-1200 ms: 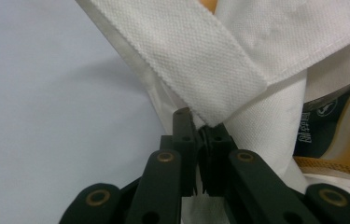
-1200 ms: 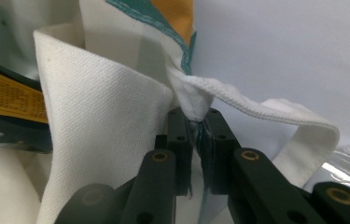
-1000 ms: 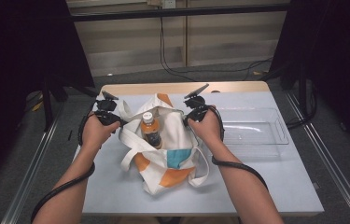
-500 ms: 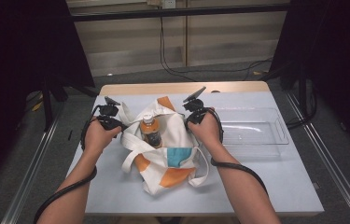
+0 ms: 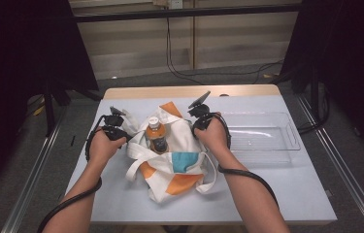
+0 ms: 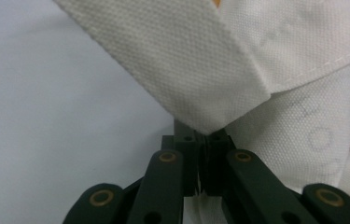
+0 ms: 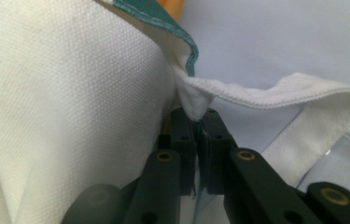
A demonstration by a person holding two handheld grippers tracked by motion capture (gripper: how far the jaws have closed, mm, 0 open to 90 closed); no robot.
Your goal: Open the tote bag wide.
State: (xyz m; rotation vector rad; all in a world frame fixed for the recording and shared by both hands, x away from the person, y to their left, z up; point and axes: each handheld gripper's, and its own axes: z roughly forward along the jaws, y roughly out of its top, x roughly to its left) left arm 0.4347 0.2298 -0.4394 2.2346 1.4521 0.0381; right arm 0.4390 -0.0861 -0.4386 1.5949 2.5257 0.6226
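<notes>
Black grippers, trailing black cables

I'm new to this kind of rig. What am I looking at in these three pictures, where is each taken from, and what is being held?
There is no robot here: a person stands at a table and holds a hand tool with two black jaws in each hand. The wide picture comes from a fixed camera above that looks down on the table. The two close-ups come from cameras that ride on the tools and look along their jaws.

On the table lies a white cloth bag with orange and teal patches. A bottle with a white cap and an orange label stands in its mouth. A clear plastic tray sits on the side of the person's right hand.

The left gripper is shut on the bag's white fabric at one side of the opening, and the right gripper pinches the fabric at the other side.
</notes>
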